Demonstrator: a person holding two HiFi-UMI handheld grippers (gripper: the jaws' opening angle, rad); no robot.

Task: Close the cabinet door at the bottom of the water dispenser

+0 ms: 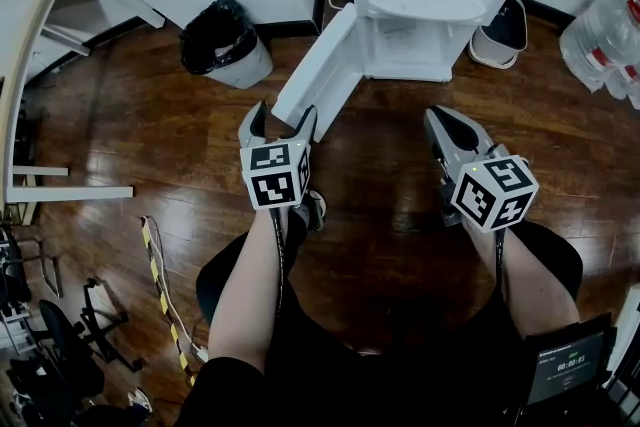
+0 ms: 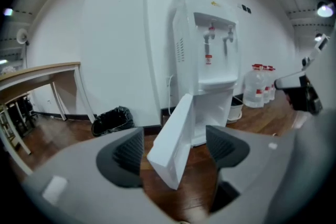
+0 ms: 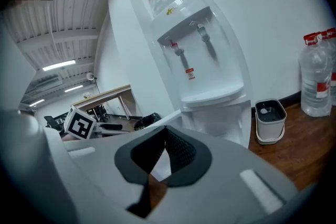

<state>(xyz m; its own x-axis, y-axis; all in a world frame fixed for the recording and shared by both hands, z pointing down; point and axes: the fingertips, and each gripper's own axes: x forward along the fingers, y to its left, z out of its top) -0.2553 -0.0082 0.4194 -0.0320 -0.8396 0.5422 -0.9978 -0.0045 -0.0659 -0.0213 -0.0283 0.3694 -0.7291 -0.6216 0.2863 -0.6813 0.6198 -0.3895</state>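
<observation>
Not closed yet. Shows the cabinet door (image 1: 315,70) swung wide at the bottom of the water dispenser (image 1: 420,15), hinged at the dispenser's left front corner and slanting out across the wooden floor (image 1: 380,165), well off the dispenser's front face. Leaves the lower compartment uncovered, though too washed-out in white to read anything inside. Finds the left gripper (image 1: 283,115) right at the door's free end, the end farthest from the dispenser, with its jaws spread as wide as they go. In the left gripper view, frames that free edge in the gap between the two dark pads, with neither pad pressing on it; cannot settle whether touching or just short. Finds the right gripper (image 1: 437,115) out in front of the dispenser, to the right of the door and well apart from it, jaws pressed together on nothing. Judged from this: approach about done, the closing itself wholly left to do, meaning to bring the free edge round toward the dispenser's front until flush. Farther out, takes in a black-lined bin (image 1: 225,40) to the dispenser's left by the wall, a small white bin (image 1: 503,27) just beside the dispenser's right flank, water bottles (image 1: 605,40) beyond that, and a desk (image 1: 35,35) far off to the dispenser's left.
</observation>
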